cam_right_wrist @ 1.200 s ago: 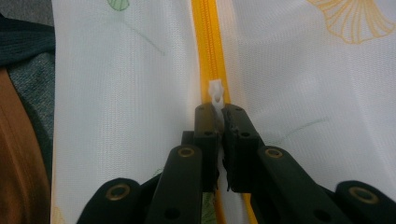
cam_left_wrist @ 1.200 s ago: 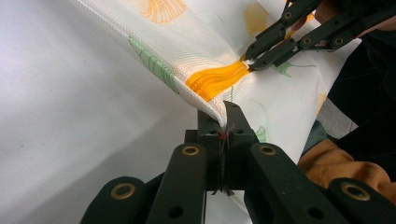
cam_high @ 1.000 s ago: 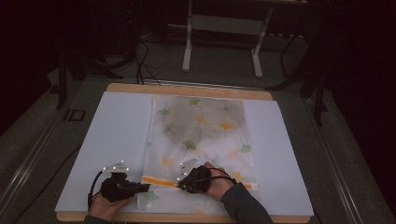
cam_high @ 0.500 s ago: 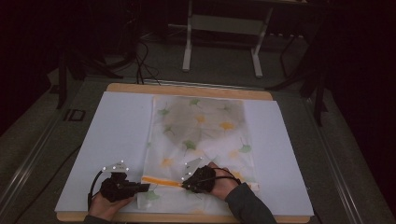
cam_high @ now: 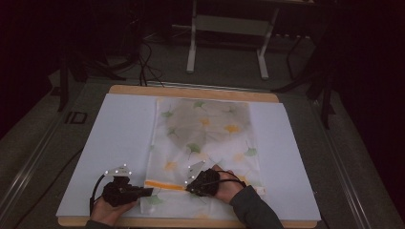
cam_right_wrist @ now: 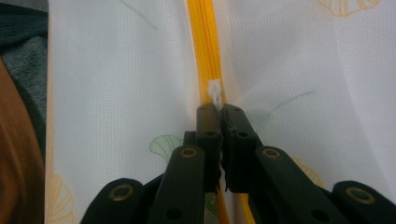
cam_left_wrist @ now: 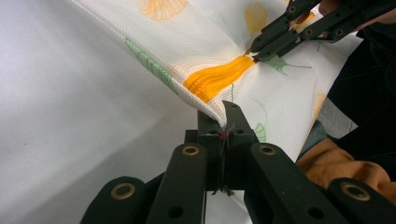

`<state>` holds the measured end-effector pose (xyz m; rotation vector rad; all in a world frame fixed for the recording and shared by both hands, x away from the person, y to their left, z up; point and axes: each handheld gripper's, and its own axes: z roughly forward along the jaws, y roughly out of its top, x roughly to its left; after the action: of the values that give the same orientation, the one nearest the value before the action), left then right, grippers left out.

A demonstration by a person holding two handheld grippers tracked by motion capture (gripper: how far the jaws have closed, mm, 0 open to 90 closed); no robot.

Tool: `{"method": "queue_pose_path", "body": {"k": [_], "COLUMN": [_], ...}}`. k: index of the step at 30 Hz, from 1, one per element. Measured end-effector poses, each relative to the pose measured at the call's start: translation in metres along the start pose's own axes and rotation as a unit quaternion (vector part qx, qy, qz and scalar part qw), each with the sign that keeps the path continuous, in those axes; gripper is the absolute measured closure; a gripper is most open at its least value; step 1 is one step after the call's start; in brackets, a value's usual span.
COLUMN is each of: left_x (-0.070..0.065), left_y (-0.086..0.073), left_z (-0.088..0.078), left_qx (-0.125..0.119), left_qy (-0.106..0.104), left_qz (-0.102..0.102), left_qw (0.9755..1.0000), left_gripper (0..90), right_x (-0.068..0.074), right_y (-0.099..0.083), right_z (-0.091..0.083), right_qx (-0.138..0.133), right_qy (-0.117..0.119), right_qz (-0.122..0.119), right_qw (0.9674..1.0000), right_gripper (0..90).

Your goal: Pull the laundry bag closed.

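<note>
Zipper pull (cam_right_wrist: pixel 215 91) pinched by right tongs (cam_right_wrist: pixel 219 108) shows close up.

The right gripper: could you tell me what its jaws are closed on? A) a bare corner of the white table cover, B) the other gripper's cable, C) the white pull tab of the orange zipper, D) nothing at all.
C: in the right gripper view, the right gripper pinches the white pull tab on the orange zipper of the leaf-printed mesh bag.

Your left gripper (cam_left_wrist: pixel 223 122) is pinching the edge of the white leaf-printed mesh bag (cam_left_wrist: pixel 210 42), just below its orange zipper (cam_left_wrist: pixel 217 79). Your right gripper (cam_left_wrist: pixel 254 52) is nipping that zipper's far end.
</note>
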<state>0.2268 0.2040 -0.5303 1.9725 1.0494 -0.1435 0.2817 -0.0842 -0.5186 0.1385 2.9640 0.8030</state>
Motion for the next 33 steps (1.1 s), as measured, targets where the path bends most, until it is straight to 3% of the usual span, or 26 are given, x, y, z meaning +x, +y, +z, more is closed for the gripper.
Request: {"method": "queue_pose_path", "body": {"k": [11,22,25,33], "left_x": [0.0,0.0,0.0,0.0], "left_y": [0.0,0.0,0.0,0.0], "left_z": [0.0,-0.001,-0.001,-0.001], "left_qx": [0.0,-0.002,-0.002,-0.001], "left_qy": [0.002,0.001,0.001,0.001], "left_qz": [-0.001,-0.001,-0.001,0.0], "left_qw": [1.0,1.0,1.0,1.0], "left_gripper": [88.1,88.1,88.1,88.1], "right_x": [-0.001,-0.001,-0.001,0.001], "right_y": [0.006,0.018,0.019,0.018], "right_z": [0.003,0.005,0.006,0.005], "right_qx": [0.008,0.046,0.046,0.048], "right_qy": [-0.011,-0.014,-0.027,-0.034], "right_qz": [-0.01,-0.02,-0.02,-0.033], "right_qw": [0.9999,0.9986,0.9984,0.9977], "right_gripper": [84.6,88.8,89.3,89.8]}}
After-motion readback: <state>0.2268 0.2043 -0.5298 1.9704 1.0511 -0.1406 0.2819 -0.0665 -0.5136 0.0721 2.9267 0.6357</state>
